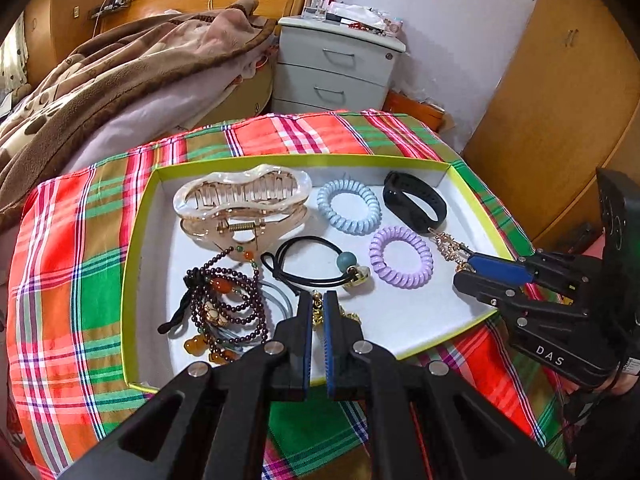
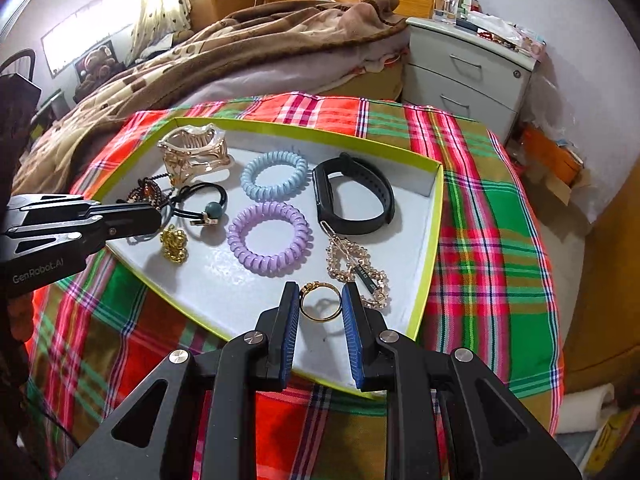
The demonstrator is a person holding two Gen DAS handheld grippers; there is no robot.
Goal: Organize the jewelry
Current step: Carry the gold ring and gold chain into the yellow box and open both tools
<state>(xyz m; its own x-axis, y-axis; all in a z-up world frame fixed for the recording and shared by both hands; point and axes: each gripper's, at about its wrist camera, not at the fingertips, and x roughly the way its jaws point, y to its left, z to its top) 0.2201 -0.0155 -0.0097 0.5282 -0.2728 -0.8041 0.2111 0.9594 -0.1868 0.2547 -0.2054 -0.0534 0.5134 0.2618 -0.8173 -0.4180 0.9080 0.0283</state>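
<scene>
In the shallow green-rimmed box [image 2: 434, 216] on the plaid cloth, a gold ring [image 2: 321, 301] sits at the near edge between the jaws of the right gripper [image 2: 321, 304], which clasp its sides. It looks light, stiff and slippery; the band's opposite sides seem the surest hold. Being round, it has no long axis; its opening faces the camera. The left gripper [image 1: 319, 312] is clenched on a small gold chain [image 1: 317, 307], likely limp and light.
</scene>
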